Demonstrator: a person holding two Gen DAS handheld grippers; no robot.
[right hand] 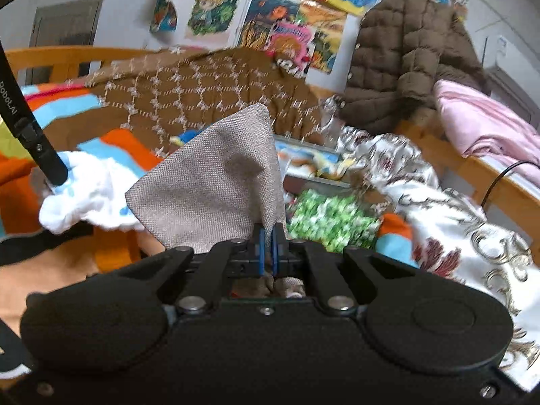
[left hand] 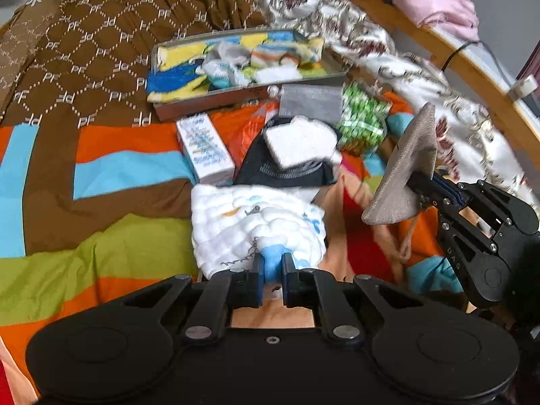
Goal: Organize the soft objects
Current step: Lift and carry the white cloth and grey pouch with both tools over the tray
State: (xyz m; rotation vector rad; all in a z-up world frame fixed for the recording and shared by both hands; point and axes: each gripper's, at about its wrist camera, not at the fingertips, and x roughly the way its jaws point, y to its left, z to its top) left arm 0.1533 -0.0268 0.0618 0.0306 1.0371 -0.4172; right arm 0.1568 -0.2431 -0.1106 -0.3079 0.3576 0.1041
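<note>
Currently your left gripper point(left hand: 271, 265) pinches the white quilted cloth point(left hand: 249, 222) narrowly, lifted above the striped bedspread point(left hand: 101, 165); its arm reads "Robot.AI". Your right gripper point(right hand: 268, 248) is clamped on the grey woven cloth point(right hand: 209, 182). Farther off, the brown blanket point(left hand: 111, 33) repeats "PF" behind the tray point(left hand: 216, 99) of socks.

My left gripper point(left hand: 272, 265) is angled steeply down, jaws pinched nearly together on a white cloth point(left hand: 249, 222). My right gripper point(right hand: 268, 248) points closer to level, clamped tight on a grey cloth point(right hand: 216, 182).
</note>
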